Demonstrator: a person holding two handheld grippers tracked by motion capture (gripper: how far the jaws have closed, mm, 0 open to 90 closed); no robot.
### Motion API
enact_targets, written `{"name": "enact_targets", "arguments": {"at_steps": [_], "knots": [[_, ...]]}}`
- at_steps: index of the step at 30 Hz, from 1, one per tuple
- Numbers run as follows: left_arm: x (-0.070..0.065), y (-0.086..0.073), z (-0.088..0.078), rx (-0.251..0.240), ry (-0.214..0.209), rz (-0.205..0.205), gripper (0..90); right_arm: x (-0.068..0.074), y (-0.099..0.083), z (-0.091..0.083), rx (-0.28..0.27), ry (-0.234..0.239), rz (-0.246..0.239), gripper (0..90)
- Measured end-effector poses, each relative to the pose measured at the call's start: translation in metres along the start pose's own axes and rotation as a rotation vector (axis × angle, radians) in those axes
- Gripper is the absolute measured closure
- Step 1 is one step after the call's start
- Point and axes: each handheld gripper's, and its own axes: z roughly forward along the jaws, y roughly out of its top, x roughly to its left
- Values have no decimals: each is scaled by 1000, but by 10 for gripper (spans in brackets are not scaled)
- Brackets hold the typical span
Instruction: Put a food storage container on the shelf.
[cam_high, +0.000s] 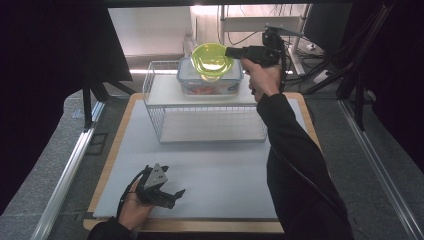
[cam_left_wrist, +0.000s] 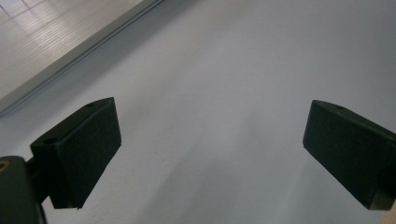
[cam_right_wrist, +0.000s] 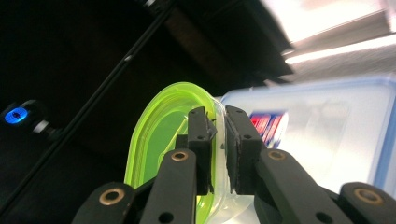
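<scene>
Bowl (cam_high: 212, 59), bright green, hangs in the air with its rim pinched tight in the right tongs (cam_high: 231, 52). Just under the bowl and the tongs sits a clear box (cam_high: 210, 82) on a wire rack (cam_high: 156, 95). The left tongs (cam_high: 172, 195), well apart from all that, rest wide over the white table (cam_high: 220, 170), holding nothing.

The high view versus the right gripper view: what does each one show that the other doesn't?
Only the high view takes in the white table, the wire rack standing on it, and the left claw resting open near the table's front edge. Only the right gripper view shows, close up, the claw's pads pinching the green bowl's rim, plus a red and blue label on the container. Both share the green bowl, the clear container beneath it and the right claw.
</scene>
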Motion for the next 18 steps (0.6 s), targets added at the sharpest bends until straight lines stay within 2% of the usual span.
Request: {"name": "enact_targets", "arguments": {"at_steps": [4,5,10,12,16,18], "knots": [[0,0,0,-1,-8,3,42,-4,14,18,-51,-67,28,817],[0,0,0,-1,-8,3,42,-4,14,18,-51,-67,28,817],[-1,0,0,2,-9,9,42,-6,17,26,-59,-134,30,813],[-1,0,0,2,-9,8,43,-8,16,26,-64,-142,46,802],[-2,0,1,9,-10,16,43,-9,15,26,-75,-164,40,716],[-2,0,2,14,-10,18,42,-11,14,26,-75,-160,40,709]]}}
